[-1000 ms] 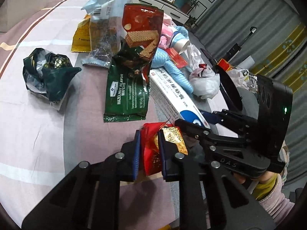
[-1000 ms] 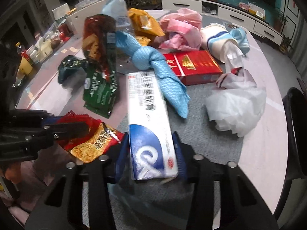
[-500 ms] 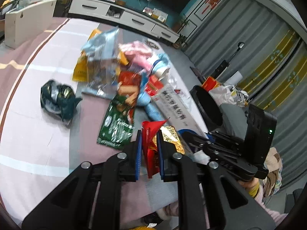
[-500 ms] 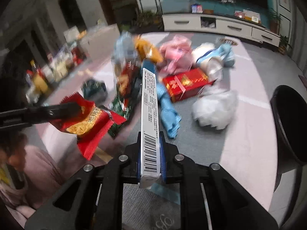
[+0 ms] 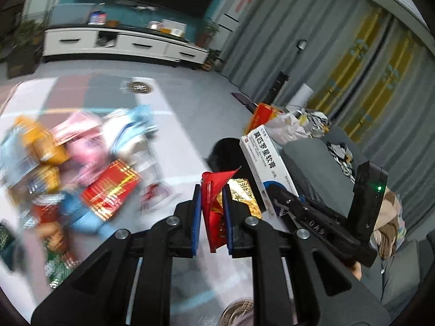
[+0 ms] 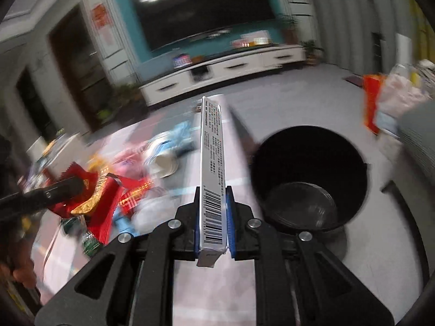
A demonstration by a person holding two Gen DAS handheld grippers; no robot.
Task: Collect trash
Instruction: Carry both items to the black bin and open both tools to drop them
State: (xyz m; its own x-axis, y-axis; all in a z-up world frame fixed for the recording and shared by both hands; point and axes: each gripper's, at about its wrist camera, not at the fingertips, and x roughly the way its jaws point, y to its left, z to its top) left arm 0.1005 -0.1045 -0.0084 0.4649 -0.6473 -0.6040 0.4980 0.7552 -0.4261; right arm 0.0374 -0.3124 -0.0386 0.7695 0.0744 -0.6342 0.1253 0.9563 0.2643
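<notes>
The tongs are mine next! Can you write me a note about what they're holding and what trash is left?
Left tongs: shut on the red snack wrapper, held up off the table.
Right tongs: shut on the long white box, held on edge, just left of the black bin.
Done: both pieces picked up. Neither is in the bin yet.
Left: drop both in, then go back for the pile on the table, such as the red box and pink wrappers.

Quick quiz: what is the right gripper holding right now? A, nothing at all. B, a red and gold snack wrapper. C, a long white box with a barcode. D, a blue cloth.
C: in the right wrist view the right gripper is clamped on the long white box, its barcode showing between the blue pads, with the black bin just beyond.
</notes>
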